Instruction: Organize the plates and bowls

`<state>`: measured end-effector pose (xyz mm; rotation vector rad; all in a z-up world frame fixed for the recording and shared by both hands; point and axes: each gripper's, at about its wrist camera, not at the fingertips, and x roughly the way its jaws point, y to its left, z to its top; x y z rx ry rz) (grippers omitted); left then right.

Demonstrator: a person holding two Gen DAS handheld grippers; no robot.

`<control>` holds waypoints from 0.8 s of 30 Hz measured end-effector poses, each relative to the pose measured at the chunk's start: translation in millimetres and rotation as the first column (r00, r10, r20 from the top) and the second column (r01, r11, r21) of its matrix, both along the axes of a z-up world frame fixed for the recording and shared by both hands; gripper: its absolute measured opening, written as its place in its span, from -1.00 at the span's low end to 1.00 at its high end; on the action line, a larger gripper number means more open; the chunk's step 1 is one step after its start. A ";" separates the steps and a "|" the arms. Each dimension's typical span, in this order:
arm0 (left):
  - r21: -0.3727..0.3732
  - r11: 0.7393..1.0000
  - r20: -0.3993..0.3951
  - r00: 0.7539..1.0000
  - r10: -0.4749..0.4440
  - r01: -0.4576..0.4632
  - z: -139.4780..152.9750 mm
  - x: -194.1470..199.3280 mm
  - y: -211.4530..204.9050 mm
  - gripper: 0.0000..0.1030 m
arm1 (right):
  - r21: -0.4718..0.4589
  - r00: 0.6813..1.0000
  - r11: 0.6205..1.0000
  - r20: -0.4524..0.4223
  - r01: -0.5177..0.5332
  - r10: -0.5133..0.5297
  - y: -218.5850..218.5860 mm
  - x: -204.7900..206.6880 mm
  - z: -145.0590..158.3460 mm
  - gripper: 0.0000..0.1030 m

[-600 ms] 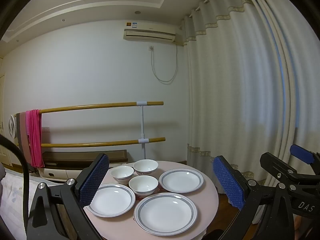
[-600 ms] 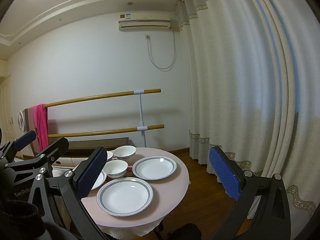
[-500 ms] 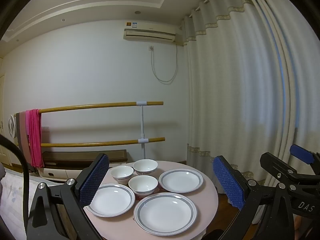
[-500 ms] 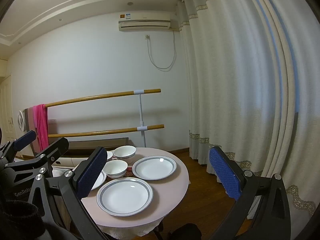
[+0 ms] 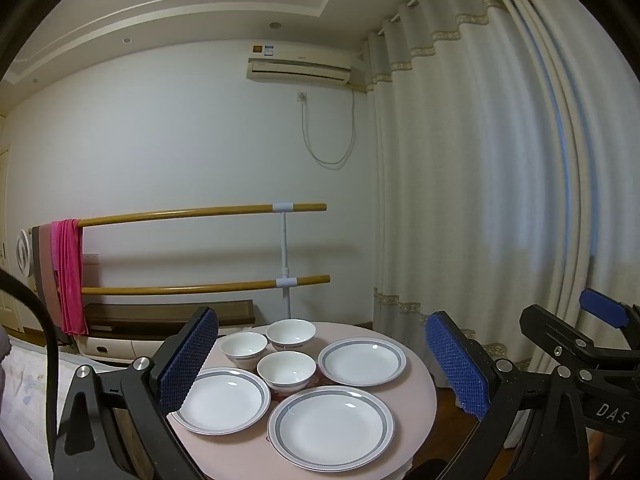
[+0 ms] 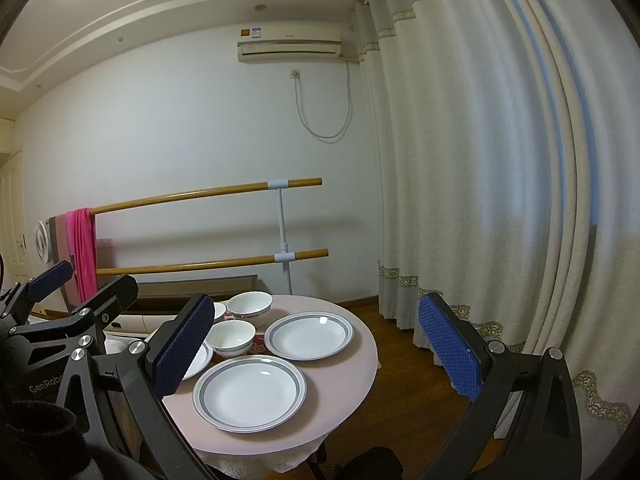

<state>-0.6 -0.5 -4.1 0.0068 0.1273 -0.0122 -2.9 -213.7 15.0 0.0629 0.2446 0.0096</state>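
White plates [image 5: 331,427] and bowls [image 5: 286,371] lie unmoved on the round pink table [image 5: 420,384]; nothing has shifted in the last half second. Left gripper [image 5: 320,364] and right gripper [image 6: 316,346] both hang wide open and empty, so sorting hasn't begun

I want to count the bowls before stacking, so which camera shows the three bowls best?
The left wrist view: all three bowls sit in the open between the fingers of the left gripper. In the right wrist view, the left finger of the right gripper hides most of the rear left bowl, so only two show clearly.

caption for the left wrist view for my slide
Open left gripper above round table with three plates and three bowls.
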 end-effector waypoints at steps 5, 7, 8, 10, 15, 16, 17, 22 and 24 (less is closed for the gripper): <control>0.000 1.000 0.001 1.000 0.001 -0.001 -0.2 -0.1 -0.1 0.99 | 0.000 1.000 1.000 0.000 0.000 0.000 0.0 0.1 0.2 1.00; 0.000 1.000 0.000 1.000 0.000 0.000 -0.3 -0.1 0.0 0.99 | -0.001 1.000 1.000 0.000 0.000 0.000 0.1 0.2 0.1 1.00; 0.000 1.000 0.000 1.000 0.000 0.000 -0.4 -0.1 0.0 0.99 | 0.000 1.000 1.000 0.000 0.000 0.000 0.1 0.3 0.1 1.00; 0.000 1.000 0.000 1.000 0.000 0.000 -0.5 0.2 0.0 0.99 | -0.001 1.000 1.000 0.000 0.001 -0.001 0.1 0.4 0.0 1.00; 0.001 1.000 -0.001 1.000 0.001 -0.001 -0.3 0.6 0.0 0.99 | -0.002 1.000 1.000 -0.004 0.002 -0.002 0.1 1.1 0.9 1.00; 0.000 1.000 0.000 1.000 0.000 0.000 -0.5 0.0 -0.2 0.99 | -0.002 1.000 1.000 -0.004 0.002 -0.002 0.1 -0.4 -0.3 1.00; 0.000 1.000 0.000 1.000 0.000 0.000 -0.4 0.3 0.0 0.99 | -0.001 1.000 1.000 -0.004 0.002 -0.002 0.0 -0.3 -0.2 1.00; 0.000 1.000 0.000 1.000 0.000 0.000 -0.6 0.0 -0.3 0.99 | -0.002 1.000 1.000 -0.004 0.002 -0.002 0.1 0.1 0.5 1.00; 0.000 1.000 -0.002 1.000 0.000 0.000 -0.6 0.8 -0.4 0.99 | -0.003 1.000 1.000 -0.005 0.003 -0.003 0.9 0.2 0.2 1.00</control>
